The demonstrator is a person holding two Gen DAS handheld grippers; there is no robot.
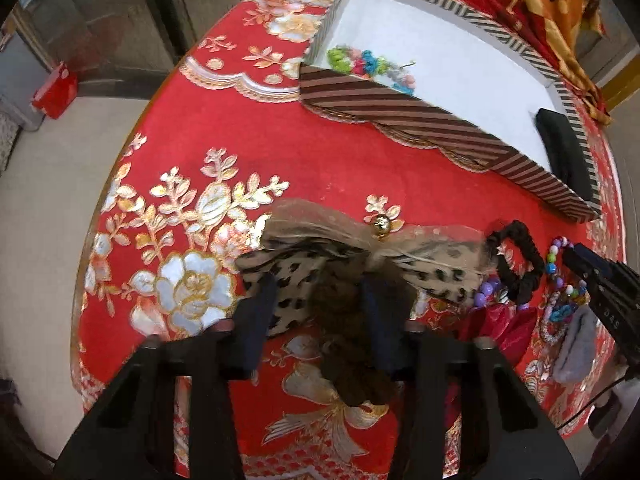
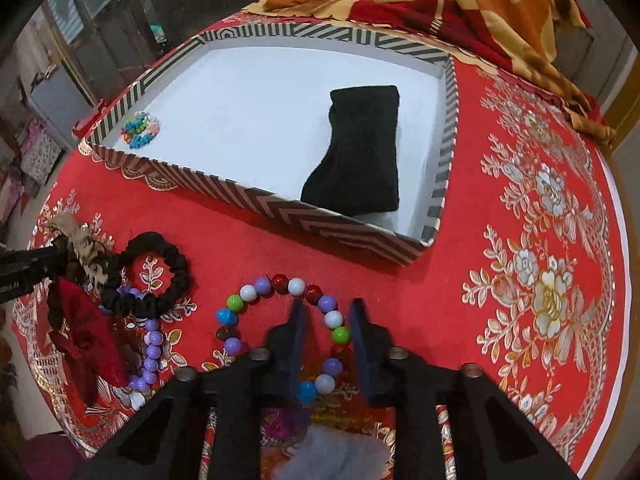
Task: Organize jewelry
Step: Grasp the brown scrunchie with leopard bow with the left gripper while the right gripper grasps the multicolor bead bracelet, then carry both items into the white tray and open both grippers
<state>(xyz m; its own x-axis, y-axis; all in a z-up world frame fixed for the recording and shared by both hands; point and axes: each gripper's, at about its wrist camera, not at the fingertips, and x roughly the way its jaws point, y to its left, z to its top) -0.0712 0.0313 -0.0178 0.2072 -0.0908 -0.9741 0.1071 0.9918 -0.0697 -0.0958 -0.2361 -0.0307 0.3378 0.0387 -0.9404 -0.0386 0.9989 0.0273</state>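
A leopard-print bow hair tie (image 1: 288, 264) with a gold bead and a brown scrunchie part lies on the red embroidered cloth. My left gripper (image 1: 320, 284) points down over it, and its fabric fills the gap between the fingers. A multicoloured beaded bracelet (image 2: 248, 292) lies in front of the striped box (image 2: 280, 204). My right gripper (image 2: 328, 306) is shut on the bracelet's right strand, one finger inside the loop and one outside. In the left wrist view the right gripper (image 1: 588, 270) shows at the right, among the jewelry.
The box holds a black pouch (image 2: 360, 148) and a colourful flower bracelet (image 2: 140, 130). A black scrunchie (image 2: 148, 276), purple beads (image 2: 150, 356), a red fabric piece (image 2: 88, 344) and a grey fuzzy item (image 2: 332, 456) lie nearby. An orange blanket (image 2: 440, 0) lies behind the box.
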